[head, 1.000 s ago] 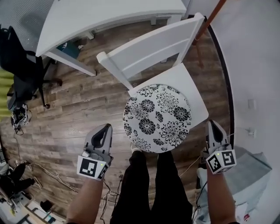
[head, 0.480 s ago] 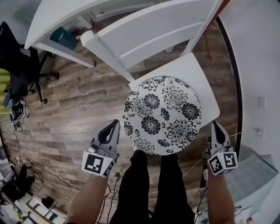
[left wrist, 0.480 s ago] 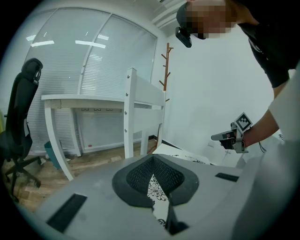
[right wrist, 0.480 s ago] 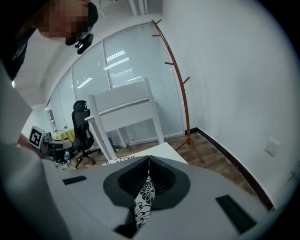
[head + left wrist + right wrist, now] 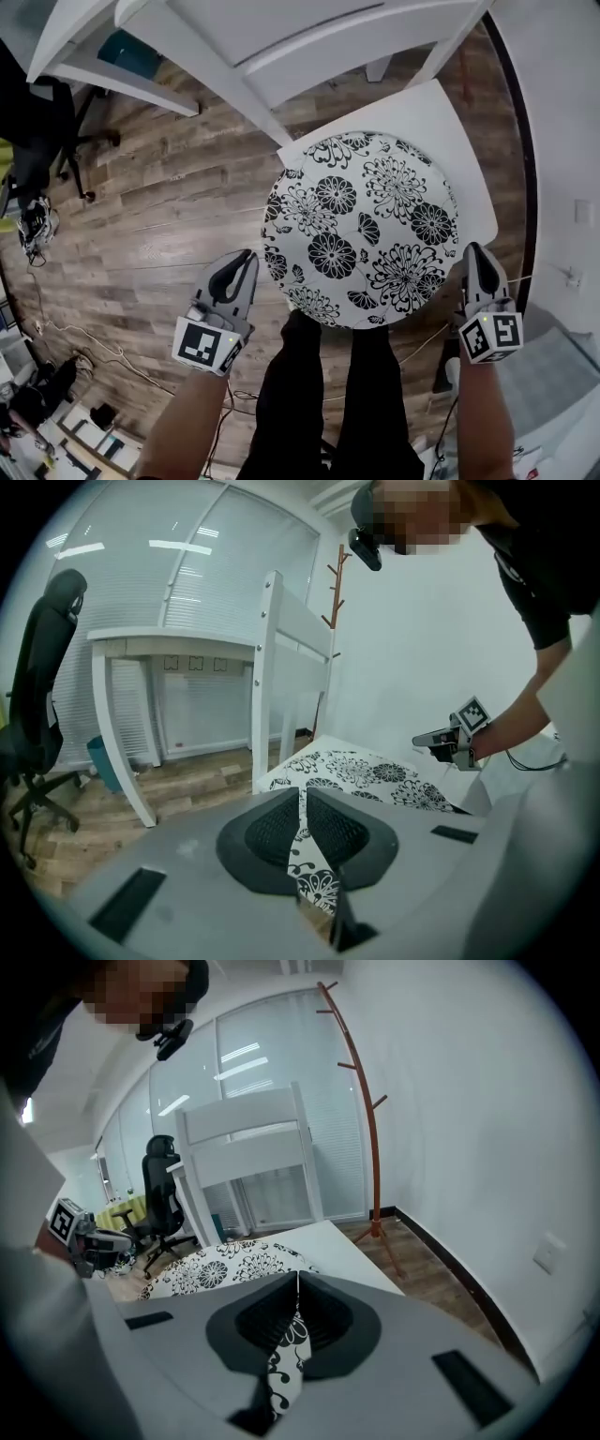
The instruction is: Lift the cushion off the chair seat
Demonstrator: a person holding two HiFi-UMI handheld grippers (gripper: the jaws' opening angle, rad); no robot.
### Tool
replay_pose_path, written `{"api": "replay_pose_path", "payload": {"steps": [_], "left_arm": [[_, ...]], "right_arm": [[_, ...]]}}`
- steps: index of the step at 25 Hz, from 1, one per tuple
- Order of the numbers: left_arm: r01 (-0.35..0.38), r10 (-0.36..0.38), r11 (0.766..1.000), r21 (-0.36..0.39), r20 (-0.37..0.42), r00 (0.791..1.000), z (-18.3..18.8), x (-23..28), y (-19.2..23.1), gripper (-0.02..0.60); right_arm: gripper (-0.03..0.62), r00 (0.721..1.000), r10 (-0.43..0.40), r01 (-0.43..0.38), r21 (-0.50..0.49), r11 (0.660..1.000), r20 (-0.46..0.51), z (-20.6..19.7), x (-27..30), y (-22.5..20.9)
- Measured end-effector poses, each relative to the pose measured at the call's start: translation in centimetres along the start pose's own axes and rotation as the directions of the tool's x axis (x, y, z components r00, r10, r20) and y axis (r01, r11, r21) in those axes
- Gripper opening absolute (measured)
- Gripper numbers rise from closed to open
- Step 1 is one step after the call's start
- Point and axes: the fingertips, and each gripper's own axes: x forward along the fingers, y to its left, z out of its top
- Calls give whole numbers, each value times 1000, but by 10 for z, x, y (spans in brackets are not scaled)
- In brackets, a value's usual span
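Observation:
A round white cushion with black flowers lies flat on the white chair seat. My left gripper hangs beside the cushion's front left edge, a little apart from it, jaws shut with nothing between them. My right gripper hangs just off the cushion's front right edge, also shut and empty. In the left gripper view the closed jaws point across the cushion toward the right gripper. In the right gripper view the closed jaws point over the cushion toward the left gripper.
The chair's white backrest rises behind the cushion. A white desk and a black office chair stand at the left. Cables lie on the wood floor. A coat stand stands by the wall. The person's legs are between the grippers.
Both grippers have come down and closer to the cushion's front edges. The chair and cushion look larger in the head view. Jaws stay shut.

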Motion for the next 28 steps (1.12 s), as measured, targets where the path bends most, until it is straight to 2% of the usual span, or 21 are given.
{"api": "replay_pose_path", "payload": {"steps": [8,11,13,14,15,16,17,23,28], "left_arm": [[30,-32,999,-31,-41,999,-45,22,1,14],[20,-23,998,-52,-51,998,-55,27,5,129],[14,-17,998,-59,-59,998,-62,28,8,141],[14,-18,998,-62,-65,998,-67,30,7,151],[15,-19,998,-66,-72,997,-72,31,7,158],[15,-20,997,-71,-80,997,-76,34,6,164],[14,-20,997,-75,-87,996,-79,36,6,173],[-17,0,990,-139,-121,993,-100,47,10,181],[11,-41,980,-199,-144,989,-111,54,5,179]], "right_arm": [[9,996,65,-66,-9,998,-63,-31,21,4],[11,996,52,-54,-24,998,-68,-41,26,1],[15,997,34,-36,-33,999,-69,-46,28,-2],[34,997,30,-33,-29,999,-76,-49,29,-4],[83,996,34,-36,-19,999,-88,-53,32,-5],[162,994,43,-43,-2,999,-102,-57,35,-6],[212,992,51,-49,19,999,-114,-60,38,-6],[262,983,62,-46,93,995,-171,-76,49,-10],[281,978,33,-17,80,997,-205,-83,53,-16]]}}
